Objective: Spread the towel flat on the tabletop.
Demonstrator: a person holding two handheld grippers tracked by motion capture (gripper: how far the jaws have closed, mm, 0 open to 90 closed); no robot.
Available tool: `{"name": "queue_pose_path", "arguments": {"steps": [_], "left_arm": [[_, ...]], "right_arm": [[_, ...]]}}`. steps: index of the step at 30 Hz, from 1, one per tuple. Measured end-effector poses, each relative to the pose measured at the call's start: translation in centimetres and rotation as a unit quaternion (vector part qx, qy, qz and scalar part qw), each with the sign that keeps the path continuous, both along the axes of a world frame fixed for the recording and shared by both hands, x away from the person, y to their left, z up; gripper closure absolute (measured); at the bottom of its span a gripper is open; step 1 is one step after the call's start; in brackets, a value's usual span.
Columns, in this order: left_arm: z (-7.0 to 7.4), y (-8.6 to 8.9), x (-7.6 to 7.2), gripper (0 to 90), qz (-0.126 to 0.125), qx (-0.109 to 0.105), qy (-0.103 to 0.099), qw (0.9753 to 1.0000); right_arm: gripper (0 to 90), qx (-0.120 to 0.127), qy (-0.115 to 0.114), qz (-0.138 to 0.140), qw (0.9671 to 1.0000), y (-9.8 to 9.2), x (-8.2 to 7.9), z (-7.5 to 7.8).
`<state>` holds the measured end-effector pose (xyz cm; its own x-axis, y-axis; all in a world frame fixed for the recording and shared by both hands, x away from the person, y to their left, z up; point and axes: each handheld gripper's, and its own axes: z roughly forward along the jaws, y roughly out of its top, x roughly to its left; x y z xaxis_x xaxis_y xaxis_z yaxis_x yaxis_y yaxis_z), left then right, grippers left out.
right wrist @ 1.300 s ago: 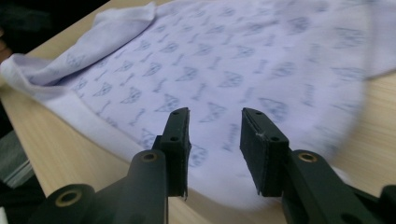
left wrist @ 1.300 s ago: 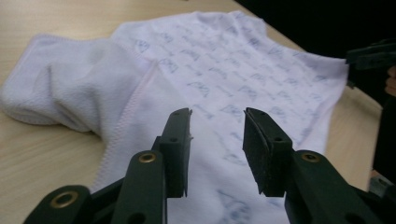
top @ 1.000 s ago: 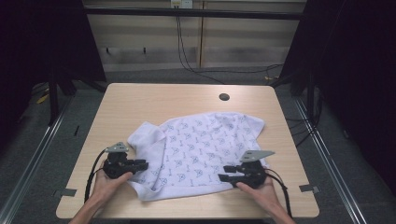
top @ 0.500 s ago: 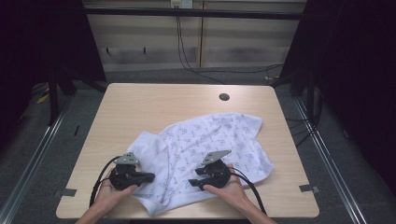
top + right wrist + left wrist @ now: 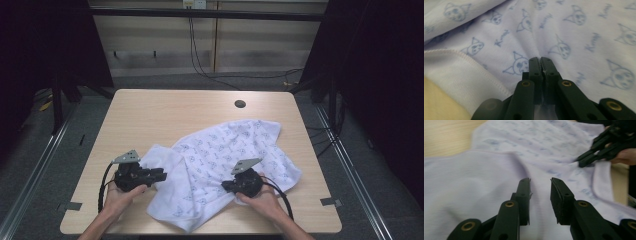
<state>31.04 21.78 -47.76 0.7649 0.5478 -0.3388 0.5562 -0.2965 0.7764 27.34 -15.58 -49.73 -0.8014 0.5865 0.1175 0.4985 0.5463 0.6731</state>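
**Kid:** Where is the shirt (image 5: 225,165) right now?

**Helper:** It lies rumpled on the near half of the table (image 5: 165,112), between the two hands. It is white with little blue cat faces. One part is flipped over near the left side, so the plain inside shows there.

**Kid:** What is the right gripper (image 5: 227,186) doing?

**Helper:** Its jaws are squeezed together with a small pinch of the printed cloth between them. You can see the cloth bunch up at the tips in the right gripper view, close to a stitched hem (image 5: 474,67).

**Kid:** And the left gripper (image 5: 161,176)?

**Helper:** Its jaws stand apart, with a gap between them. It holds nothing. It sits low over the plain part of the cloth.

**Kid:** So what is the good way to go on?

**Helper:** I think the job is to spread or fold the shirt. The left one should slide forward until cloth sits in the gap, then close on an edge, not on the flat middle. The right one should keep its pinch firm. Then both should pull gently and together, so the cloth goes smooth and does not slip out.
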Motion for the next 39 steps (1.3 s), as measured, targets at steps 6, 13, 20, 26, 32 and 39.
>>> {"name": "queue_pose_path", "arguments": {"steps": [6, 13, 20, 26, 32, 39], "left_arm": [[-1.3, -1.6, 2.3, 67.8, 0.006, 0.032, 0.009, 0.9994], [-2.6, -4.3, 2.6, 75.3, -0.028, 0.081, 0.004, 0.9963], [-2.4, -2.7, 1.1, 85.8, -0.026, 0.087, 0.012, 0.9958], [-1.8, -1.8, 0.2, 84.5, -0.026, 0.066, 0.014, 0.9973], [-2.1, -0.4, 1.8, 84.7, 0.020, 0.056, 0.019, 0.9980], [-2.7, -0.3, 2.3, 82.1, 0.018, 0.069, 0.025, 0.9971]], "right_arm": [[87.2, -0.006, 0.002, -0.066, 0.9978, -4.8, 2.6, 0.0], [72.3, 0.015, 0.000, -0.119, 0.9927, -6.5, 4.1, -0.1], [66.8, 0.110, -0.009, -0.078, 0.9908, -4.5, 0.2, 3.6], [73.3, 0.124, 0.031, 0.043, 0.9909, 2.6, -2.3, 3.2], [72.3, 0.122, 0.058, 0.119, 0.9837, 7.8, -3.3, 2.1], [54.7, 0.068, 0.055, 0.149, 0.9849, 10.7, -4.5, -0.2]]}}
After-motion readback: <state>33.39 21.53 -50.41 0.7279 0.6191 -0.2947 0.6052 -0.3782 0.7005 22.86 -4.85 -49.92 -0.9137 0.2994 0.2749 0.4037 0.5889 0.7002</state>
